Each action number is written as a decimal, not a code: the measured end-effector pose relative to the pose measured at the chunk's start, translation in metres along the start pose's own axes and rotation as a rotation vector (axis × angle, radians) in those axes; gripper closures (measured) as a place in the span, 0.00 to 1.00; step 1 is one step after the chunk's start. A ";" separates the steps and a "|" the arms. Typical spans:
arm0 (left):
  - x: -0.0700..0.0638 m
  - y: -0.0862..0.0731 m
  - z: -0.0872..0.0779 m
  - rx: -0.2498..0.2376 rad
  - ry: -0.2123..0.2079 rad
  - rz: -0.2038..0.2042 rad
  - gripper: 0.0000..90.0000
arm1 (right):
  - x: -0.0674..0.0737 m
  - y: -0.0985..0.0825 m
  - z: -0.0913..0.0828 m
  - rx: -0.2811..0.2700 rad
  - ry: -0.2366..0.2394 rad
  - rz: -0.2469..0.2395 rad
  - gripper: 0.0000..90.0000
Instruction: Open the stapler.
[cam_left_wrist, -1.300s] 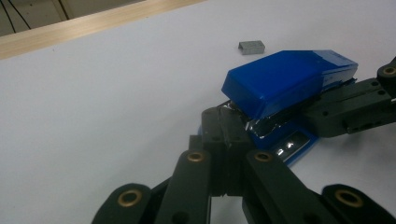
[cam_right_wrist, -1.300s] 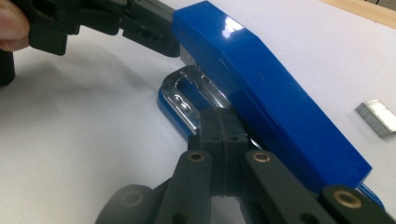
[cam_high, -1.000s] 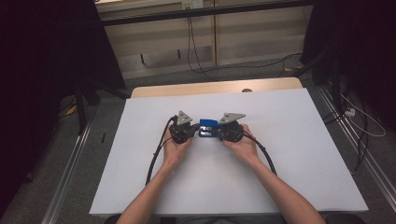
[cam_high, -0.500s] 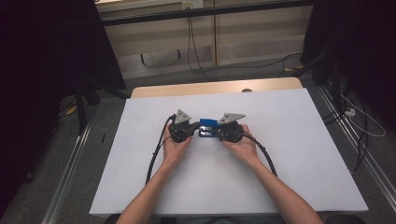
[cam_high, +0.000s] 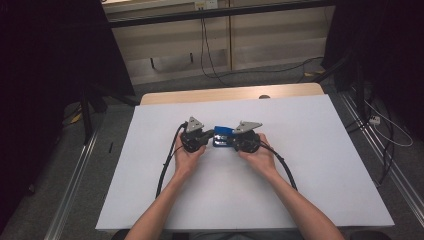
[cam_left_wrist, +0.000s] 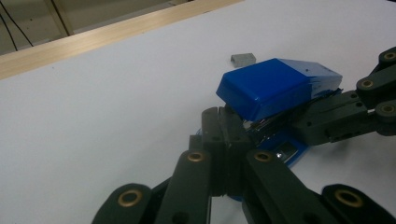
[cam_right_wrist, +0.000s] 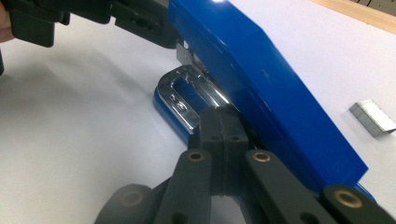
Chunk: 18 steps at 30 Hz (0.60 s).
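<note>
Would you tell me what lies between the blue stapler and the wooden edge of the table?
A small grey strip of staples lies on the white sheet just beyond the blue stapler; past it the sheet is bare up to the wooden edge, as the left gripper view shows.

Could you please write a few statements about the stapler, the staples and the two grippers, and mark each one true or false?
1. The blue stapler lies between the left gripper and the right gripper. True.
2. The stapler's top cover is shut flat on its base. False: in the left gripper view the cover is tilted up, with the metal magazine showing beneath it.
3. A small strip of staples lies on the white table, apart from the stapler. True.
4. The left gripper's jaws stand wide open. False: they are closed together at the stapler's end.
5. The staple strip is held in the right gripper. False: it lies loose on the table beside the stapler.
</note>
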<state>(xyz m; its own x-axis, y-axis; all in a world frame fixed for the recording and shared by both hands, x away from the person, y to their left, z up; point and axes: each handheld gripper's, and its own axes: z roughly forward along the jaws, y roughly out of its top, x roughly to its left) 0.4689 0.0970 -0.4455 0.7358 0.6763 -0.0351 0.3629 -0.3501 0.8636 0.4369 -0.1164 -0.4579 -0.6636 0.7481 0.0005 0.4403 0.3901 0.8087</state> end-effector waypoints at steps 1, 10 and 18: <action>0.000 0.000 0.000 -0.005 -0.001 -0.005 1.00 | 0.001 0.000 0.000 0.000 -0.003 -0.005 1.00; -0.001 0.003 -0.002 -0.021 -0.008 -0.023 1.00 | 0.000 0.000 0.000 0.000 -0.003 -0.003 1.00; -0.002 0.008 -0.004 -0.042 -0.016 -0.019 1.00 | 0.001 0.000 0.000 -0.001 -0.007 -0.009 1.00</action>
<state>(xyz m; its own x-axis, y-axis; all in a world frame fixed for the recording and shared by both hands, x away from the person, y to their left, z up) 0.4680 0.0951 -0.4362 0.7382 0.6720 -0.0589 0.3525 -0.3098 0.8831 0.4362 -0.1155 -0.4578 -0.6631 0.7485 -0.0111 0.4337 0.3962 0.8093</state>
